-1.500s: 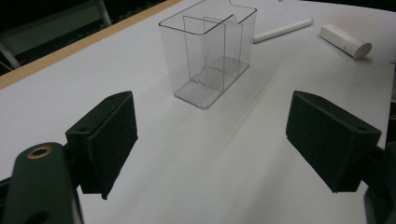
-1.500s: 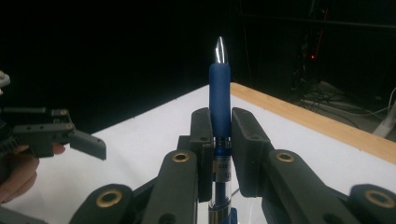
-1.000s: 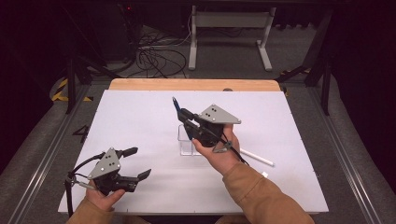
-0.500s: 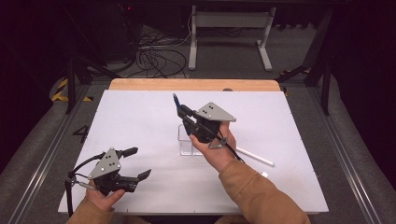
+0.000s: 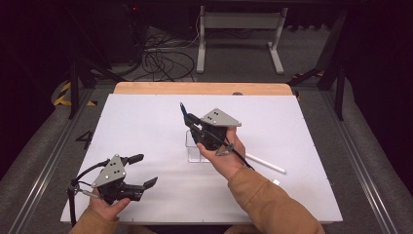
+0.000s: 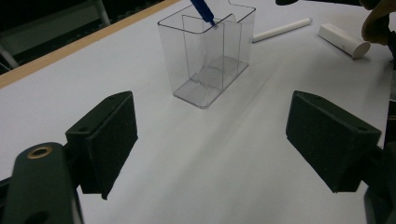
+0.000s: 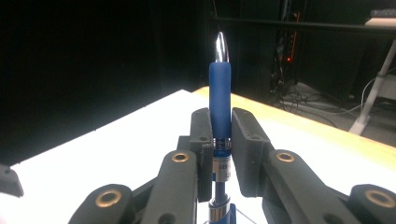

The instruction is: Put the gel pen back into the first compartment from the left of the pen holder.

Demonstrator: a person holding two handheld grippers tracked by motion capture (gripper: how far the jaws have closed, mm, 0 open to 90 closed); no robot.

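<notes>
From the high view, your right gripper is up over the middle of the bench, jaws clamped on a blue pen, right above the clear holder. A white stick lies just past your wrist toward the right edge. Your left gripper sits near the front left corner, jaws spread, nothing in them.

Left gripper view: the pen tip is at the holder's rim, a white cylinder off beside it.

Right gripper view: both pads squeeze the pen.

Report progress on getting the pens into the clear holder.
Done: nothing rests inside the clear holder yet. In hand: the right gripper clamps a blue pen above it. Left: lower and release it; a white pen lies on the table; the left gripper idles open.
</notes>
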